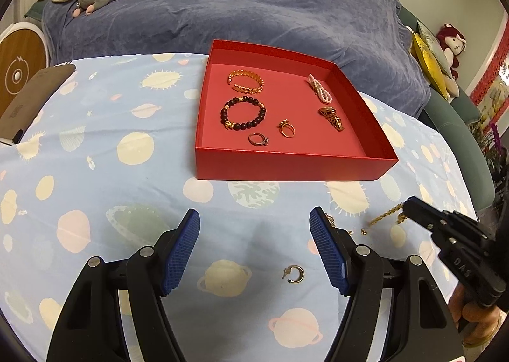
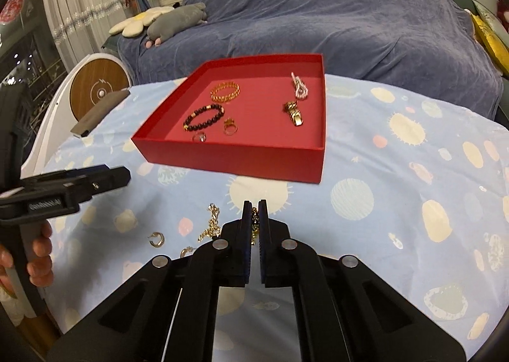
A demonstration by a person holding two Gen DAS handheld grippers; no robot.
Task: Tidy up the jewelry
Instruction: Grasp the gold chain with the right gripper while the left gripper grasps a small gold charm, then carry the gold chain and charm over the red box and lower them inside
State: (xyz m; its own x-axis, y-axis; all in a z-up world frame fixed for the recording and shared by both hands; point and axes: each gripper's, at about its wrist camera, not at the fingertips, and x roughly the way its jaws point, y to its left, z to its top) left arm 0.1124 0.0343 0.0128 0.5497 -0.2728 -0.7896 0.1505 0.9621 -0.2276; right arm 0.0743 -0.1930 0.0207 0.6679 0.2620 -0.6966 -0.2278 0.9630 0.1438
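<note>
Tray (image 1: pixel 286 168): sat on the tablecloth (image 1: pixel 95 171), in front of the sofa (image 1: pixel 254 12).
In the tray: bangle (image 1: pixel 245 81) at back left, beaded bracelet (image 1: pixel 243 113) just before it, two rings (image 1: pixel 258 139) near the front wall, pearl strand (image 1: pixel 319 87) at back right, watch band (image 1: pixel 331 118) before the strand.
On the cloth before the tray: hoop earring (image 1: pixel 294 274) between the left gripper (image 1: pixel 254 247) fingers, chain (image 1: pixel 386 215) to its right at the right gripper (image 2: pixel 254 228).
Phone (image 1: pixel 28 98): left of the tray, well apart.

A matt red cardboard tray (image 1: pixel 286 166) holds a shiny gold metal bangle (image 1: pixel 245 81) and a glossy dark beaded bracelet (image 1: pixel 243 113), resting on a smooth printed cotton cloth (image 1: pixel 127 171) before a plush blue blanket (image 1: pixel 254 12).
</note>
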